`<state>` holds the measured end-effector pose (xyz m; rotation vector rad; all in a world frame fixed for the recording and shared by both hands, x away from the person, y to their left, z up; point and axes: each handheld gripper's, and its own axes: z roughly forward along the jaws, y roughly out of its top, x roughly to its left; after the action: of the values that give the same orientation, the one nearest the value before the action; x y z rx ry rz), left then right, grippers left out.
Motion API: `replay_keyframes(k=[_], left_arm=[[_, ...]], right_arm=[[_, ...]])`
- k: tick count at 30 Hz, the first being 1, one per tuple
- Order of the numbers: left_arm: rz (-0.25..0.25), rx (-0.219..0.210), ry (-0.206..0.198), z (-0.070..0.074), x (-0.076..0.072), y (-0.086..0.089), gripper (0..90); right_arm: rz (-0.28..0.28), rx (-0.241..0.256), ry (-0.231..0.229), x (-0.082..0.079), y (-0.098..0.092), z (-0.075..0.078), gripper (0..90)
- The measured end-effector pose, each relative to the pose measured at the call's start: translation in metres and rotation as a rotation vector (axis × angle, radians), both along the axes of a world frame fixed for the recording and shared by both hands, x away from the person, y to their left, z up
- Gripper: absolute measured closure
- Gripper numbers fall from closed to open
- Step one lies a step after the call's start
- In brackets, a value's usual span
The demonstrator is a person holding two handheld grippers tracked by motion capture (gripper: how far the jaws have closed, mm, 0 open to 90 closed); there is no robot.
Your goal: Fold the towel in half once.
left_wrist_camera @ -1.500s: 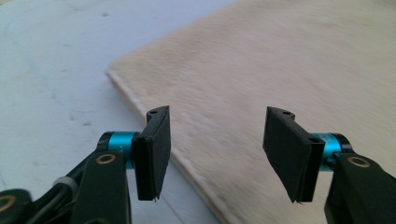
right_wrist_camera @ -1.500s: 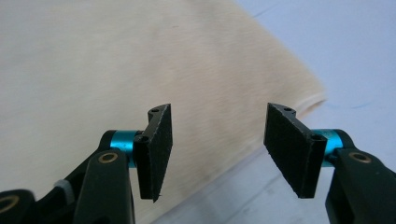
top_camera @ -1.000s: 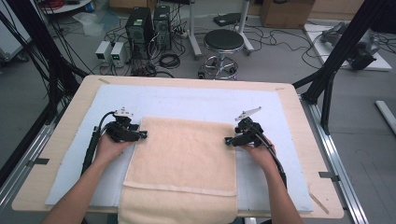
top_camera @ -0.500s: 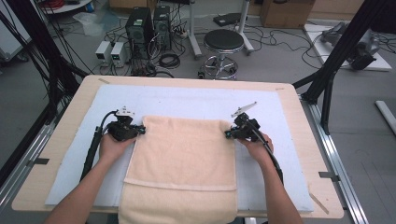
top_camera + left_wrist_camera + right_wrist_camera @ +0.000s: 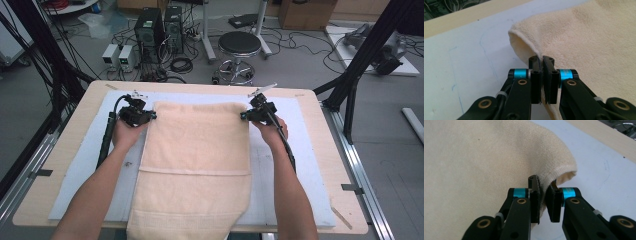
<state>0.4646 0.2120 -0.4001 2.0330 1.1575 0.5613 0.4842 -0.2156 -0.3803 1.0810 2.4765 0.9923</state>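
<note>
— Where is the towel (image 5: pixel 196 165)?

— It lies flat on the blue mat (image 5: pixel 80 165) on the bench (image 5: pixel 60 150). Its top edge is near the bench's far edge, and its bottom end hangs over the near edge.

— What does the left gripper (image 5: pixel 150 116) do?

— Its jaws are pinched tight on the towel's far left corner.

— And the right gripper (image 5: pixel 243 116)?

— Its jaws are at the far right corner with the folded edge between them. A small gap shows, so it is probably squeezing the cloth, but that is hard to see.

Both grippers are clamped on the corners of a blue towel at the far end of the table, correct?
Not quite: the towel is cream, not blue, as the high view shows. The left gripper and right gripper do clamp its far corners; the blue is the mat under it.
</note>
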Motion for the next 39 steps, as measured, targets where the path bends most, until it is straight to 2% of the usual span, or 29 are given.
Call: replay_keyframes(k=[3,5,6,8,12,14,16,17,18,19,21,23,25,26,27,29,30,32,35,38,39], left_arm=[[-0.018,0.043,0.034,-0.008,0.002,0.001,78.5],[-0.028,0.035,0.052,-0.011,0.001,0.004,72.8],[-0.035,0.032,0.044,-0.01,-0.001,0.006,71.2],[-0.06,-0.001,0.034,-0.009,-0.008,0.008,69.9],[-0.101,-0.025,0.019,-0.006,-0.022,0.007,66.6],[-0.122,-0.04,0.005,-0.004,-0.031,0.007,64.2],[-0.153,-0.062,0.0,-0.003,-0.041,0.007,62.4],[-0.169,-0.059,0.012,-0.001,-0.045,0.006,61.4],[-0.18,-0.061,0.0,0.0,-0.051,0.006,59.3],[-0.194,-0.068,-0.016,0.002,-0.058,0.007,59.2],[-0.223,-0.087,-0.013,0.003,-0.069,0.008,59.1],[-0.243,-0.079,-0.024,0.003,-0.082,0.011,58.4],[-0.261,-0.097,-0.026,0.0,-0.093,0.013,57.2],[-0.271,-0.101,-0.031,-0.002,-0.099,0.013,56.9],[-0.284,-0.092,-0.026,-0.003,-0.104,0.014,56.7],[-0.304,-0.088,-0.033,-0.006,-0.114,0.013,53.9],[-0.316,-0.086,-0.034,-0.007,-0.119,0.013,53.9],[-0.346,-0.084,-0.025,-0.009,-0.126,0.012,51.6],[-0.403,-0.09,-0.001,-0.014,-0.137,0.011,50.3],[-0.447,-0.06,0.018,-0.02,-0.145,0.011,50.3],[-0.467,-0.067,0.032,-0.023,-0.147,0.012,50.9]], right_arm=[[-0.028,-0.028,-0.011,0.005,-0.001,-0.003,64.9],[-0.031,-0.017,0.017,0.005,-0.004,-0.006,57.7],[-0.031,-0.028,0.029,0.003,-0.005,-0.007,56.6],[-0.009,-0.027,0.024,-0.004,-0.008,-0.008,56.0],[0.022,-0.022,0.007,-0.024,-0.012,-0.008,53.3],[0.039,0.008,-0.007,-0.036,-0.014,-0.008,52.4],[0.062,0.007,-0.01,-0.048,-0.013,-0.008,50.3],[0.075,0.023,-0.016,-0.055,-0.013,-0.008,50.5],[0.09,0.025,-0.022,-0.062,-0.013,-0.008,50.3],[0.104,0.02,-0.031,-0.07,-0.013,-0.009,50.5],[0.14,0.008,-0.039,-0.084,-0.014,-0.011,51.1],[0.154,0.017,-0.048,-0.097,-0.017,-0.013,51.0],[0.166,0.021,-0.046,-0.109,-0.019,-0.014,49.3],[0.173,0.018,-0.019,-0.113,-0.019,-0.014,48.5],[0.185,0.023,-0.011,-0.117,-0.019,-0.013,48.7],[0.203,0.026,-0.053,-0.13,-0.019,-0.013,49.4],[0.21,0.019,-0.043,-0.134,-0.018,-0.015,49.4],[0.233,0.001,-0.047,-0.142,-0.016,-0.018,49.3],[0.262,0.008,-0.047,-0.15,-0.012,-0.024,49.3],[0.296,-0.006,-0.012,-0.151,-0.008,-0.032,49.4],[0.307,-0.005,-0.003,-0.152,-0.007,-0.034,49.7]])
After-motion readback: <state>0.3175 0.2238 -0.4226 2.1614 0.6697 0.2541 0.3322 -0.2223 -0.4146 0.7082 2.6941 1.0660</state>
